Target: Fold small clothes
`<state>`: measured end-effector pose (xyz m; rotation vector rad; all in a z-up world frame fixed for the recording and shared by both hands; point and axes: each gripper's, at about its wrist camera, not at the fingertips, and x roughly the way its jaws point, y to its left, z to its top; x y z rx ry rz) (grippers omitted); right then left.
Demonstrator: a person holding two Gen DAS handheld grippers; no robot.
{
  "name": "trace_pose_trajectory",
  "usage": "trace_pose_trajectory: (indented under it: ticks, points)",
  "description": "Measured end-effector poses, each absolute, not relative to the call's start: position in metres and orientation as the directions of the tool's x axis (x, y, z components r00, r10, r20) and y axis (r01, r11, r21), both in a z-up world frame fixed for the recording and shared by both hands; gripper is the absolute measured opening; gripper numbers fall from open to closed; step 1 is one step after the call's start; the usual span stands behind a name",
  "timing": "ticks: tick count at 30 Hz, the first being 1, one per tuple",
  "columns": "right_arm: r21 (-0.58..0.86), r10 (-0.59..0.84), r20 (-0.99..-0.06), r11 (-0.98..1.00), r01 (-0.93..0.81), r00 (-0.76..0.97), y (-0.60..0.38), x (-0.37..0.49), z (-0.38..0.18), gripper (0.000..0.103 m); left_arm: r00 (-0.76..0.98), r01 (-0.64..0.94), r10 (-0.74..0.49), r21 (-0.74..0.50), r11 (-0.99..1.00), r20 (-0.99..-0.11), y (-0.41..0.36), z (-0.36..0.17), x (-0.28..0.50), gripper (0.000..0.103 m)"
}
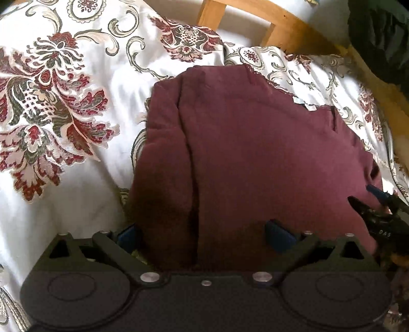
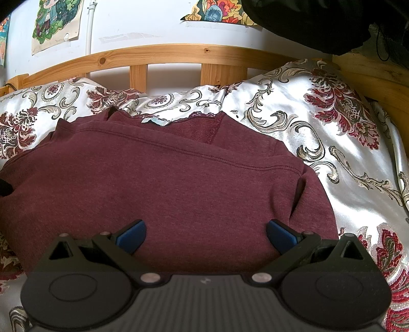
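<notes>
A maroon sweater lies folded on the floral bedspread, sleeves tucked in, lace neckline and a pale label at its far edge. It also shows in the right wrist view. My left gripper is open, its blue pads on either side of the sweater's near edge; cloth hides part of the left pad. My right gripper is open over the near edge of the sweater, nothing between its pads. The right gripper's tip also shows at the right edge of the left wrist view.
A wooden bed frame with slats runs along the far side, against a white wall with posters. A dark bag or garment hangs at the upper right. The bedspread extends on both sides of the sweater.
</notes>
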<state>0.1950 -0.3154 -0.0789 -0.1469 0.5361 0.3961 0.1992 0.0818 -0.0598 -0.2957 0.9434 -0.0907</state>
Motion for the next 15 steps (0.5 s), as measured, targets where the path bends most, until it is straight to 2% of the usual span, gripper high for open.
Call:
trace_pose_trajectory:
  ticks: [8, 11, 15]
  points:
    - [-0.037, 0.324, -0.525, 0.915, -0.402, 0.787, -0.315, 0.195, -0.078, 0.103, 0.594, -0.074, -0.217, -0.321, 0.944, -0.774, 0.085, -0.058, 0.199, 0.102]
    - [-0.046, 0.267, -0.541, 0.937, -0.345, 0.797, -0.309, 0.19, -0.064, 0.103, 0.594, -0.081, -0.219, -0.328, 0.941, -0.774, 0.086, -0.059, 0.199, 0.102]
    - [0.02, 0.363, -0.464, 0.916, -0.401, 0.808, -0.297, 0.17, -0.043, 0.103, 0.597, -0.084, -0.227, -0.341, 0.936, -0.769, 0.088, -0.06, 0.199, 0.102]
